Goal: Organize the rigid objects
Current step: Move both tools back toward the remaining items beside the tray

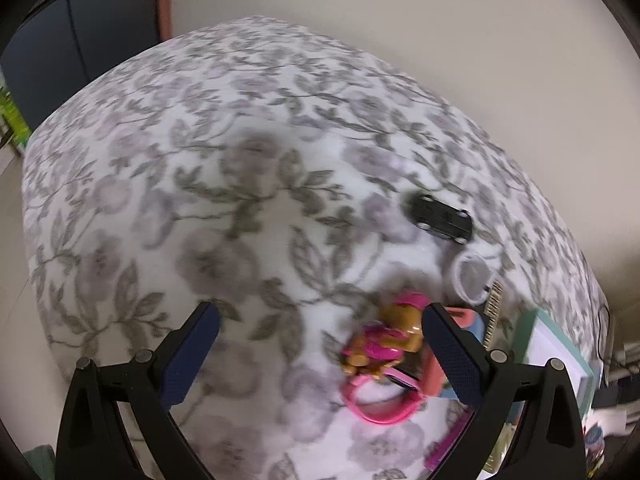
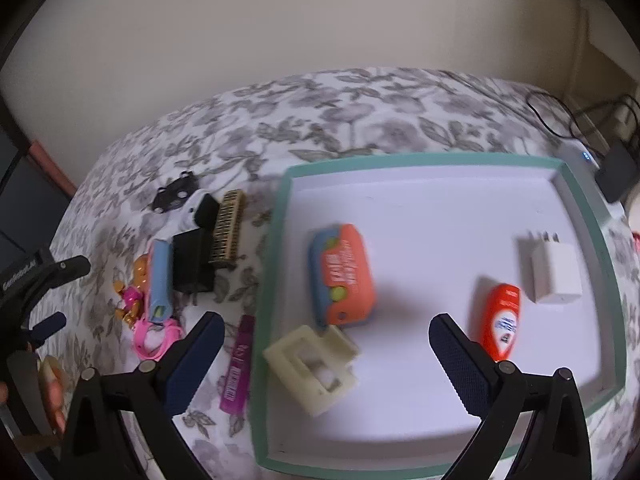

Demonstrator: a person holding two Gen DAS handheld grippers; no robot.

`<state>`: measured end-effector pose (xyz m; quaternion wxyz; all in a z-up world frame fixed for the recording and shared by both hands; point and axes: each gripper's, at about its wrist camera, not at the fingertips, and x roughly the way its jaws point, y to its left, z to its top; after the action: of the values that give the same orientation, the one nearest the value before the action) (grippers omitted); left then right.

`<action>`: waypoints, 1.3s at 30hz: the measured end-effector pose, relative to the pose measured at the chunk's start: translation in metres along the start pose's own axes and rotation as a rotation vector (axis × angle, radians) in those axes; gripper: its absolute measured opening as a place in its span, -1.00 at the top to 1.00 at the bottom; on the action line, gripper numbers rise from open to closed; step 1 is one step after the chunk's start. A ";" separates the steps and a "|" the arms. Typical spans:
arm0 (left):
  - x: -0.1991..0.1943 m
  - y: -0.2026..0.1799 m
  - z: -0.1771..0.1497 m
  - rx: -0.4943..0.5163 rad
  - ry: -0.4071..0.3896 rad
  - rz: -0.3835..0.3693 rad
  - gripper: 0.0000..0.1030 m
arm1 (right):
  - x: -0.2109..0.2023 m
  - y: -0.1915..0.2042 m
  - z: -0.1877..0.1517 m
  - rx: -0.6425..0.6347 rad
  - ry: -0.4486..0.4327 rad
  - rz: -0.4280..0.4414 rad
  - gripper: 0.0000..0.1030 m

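In the right wrist view a teal-rimmed white tray [image 2: 420, 160] holds an orange and blue case [image 2: 346, 274], a cream plastic box [image 2: 312, 368], an orange bottle [image 2: 502, 326] and a white charger [image 2: 554, 268]. My right gripper [image 2: 326, 356] is open above the tray's near part, over the cream box. Left of the tray lie a black adapter [image 2: 192, 260], a gold comb [image 2: 228, 232], a blue and pink watch [image 2: 160, 308] and a purple tube [image 2: 238, 368]. My left gripper [image 1: 320, 344] is open over the bedsheet, beside a pink and gold toy [image 1: 384, 344]; it also shows in the right wrist view [image 2: 48, 292].
A floral bedsheet [image 1: 200, 200] covers the surface. A black toy car [image 1: 438, 216] and a white ring [image 1: 474, 276] lie beyond the toy. A wall [image 2: 280, 20] runs behind. Cables and a black device [image 2: 616, 172] sit at the far right.
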<state>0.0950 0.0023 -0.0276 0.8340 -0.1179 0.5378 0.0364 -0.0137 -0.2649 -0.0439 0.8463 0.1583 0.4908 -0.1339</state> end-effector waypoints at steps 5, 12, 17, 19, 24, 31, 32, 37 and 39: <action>0.006 0.001 -0.001 0.029 0.039 0.014 -0.96 | 0.005 0.023 -0.001 -0.078 0.008 0.016 -1.00; 0.026 -0.012 -0.013 0.112 0.147 0.032 -0.96 | 0.013 0.050 -0.006 -0.132 0.035 0.075 -1.00; 0.035 -0.012 -0.021 0.128 0.190 0.039 -0.96 | 0.017 0.064 -0.008 -0.157 0.058 0.116 -0.66; 0.039 -0.013 -0.023 0.129 0.205 0.029 -0.96 | 0.020 0.065 -0.009 -0.161 0.074 0.121 -0.55; 0.043 -0.014 -0.025 0.127 0.226 0.015 -0.96 | 0.020 0.068 -0.010 -0.176 0.096 0.144 -0.44; 0.047 -0.017 -0.028 0.139 0.247 0.022 -0.96 | 0.019 0.077 -0.012 -0.207 0.133 0.162 -0.42; 0.049 -0.016 -0.028 0.135 0.256 0.019 -0.96 | 0.019 0.078 -0.013 -0.206 0.141 0.170 -0.42; 0.051 -0.016 -0.028 0.124 0.260 0.017 -0.96 | 0.030 0.086 -0.020 -0.237 0.196 0.120 -0.41; 0.052 -0.016 -0.028 0.118 0.262 0.015 -0.96 | 0.034 0.088 -0.022 -0.242 0.215 0.108 -0.40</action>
<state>0.0950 -0.0229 -0.0832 0.7619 -0.0686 0.6441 -0.0048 0.0188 -0.1781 -0.0725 0.8078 0.0947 0.5817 -0.0103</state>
